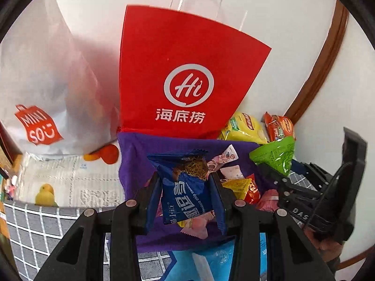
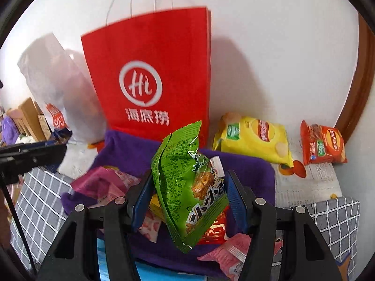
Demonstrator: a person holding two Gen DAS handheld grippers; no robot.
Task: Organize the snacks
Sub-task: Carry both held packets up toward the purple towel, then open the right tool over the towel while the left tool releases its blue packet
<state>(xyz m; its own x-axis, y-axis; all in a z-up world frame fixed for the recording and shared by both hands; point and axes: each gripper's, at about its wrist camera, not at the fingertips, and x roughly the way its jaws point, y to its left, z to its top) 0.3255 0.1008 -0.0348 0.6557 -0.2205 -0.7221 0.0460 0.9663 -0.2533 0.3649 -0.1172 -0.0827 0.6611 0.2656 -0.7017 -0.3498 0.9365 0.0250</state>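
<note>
The left gripper (image 1: 185, 194) clamps a blue cookie packet (image 1: 185, 187) and the right gripper (image 2: 187, 199) a green snack bag (image 2: 187, 187), both lifted above the purple cloth (image 2: 131, 154), probably bound for the red bag (image 2: 150, 70) at its far edge; 2 packets at once.

- The left wrist view looks forward and steeply down along its own black fingers (image 1: 152, 194), close over a purple cloth (image 1: 133, 161), facing the white wall.
- A red paper bag (image 1: 182, 53) stands upright at the cloth's far edge and fills the middle of this view; a white bag (image 1: 46, 82) leans to its left.
- The right wrist view looks the same way from a spot further right, equally near, over the same cloth (image 2: 131, 152).
- Both views share the red bag (image 2: 152, 46), the white bag (image 2: 58, 77), the yellow chip bag (image 2: 253, 140) and the checked grey cloth (image 2: 39, 199).
- Each camera catches the other gripper at its side edge.
</note>
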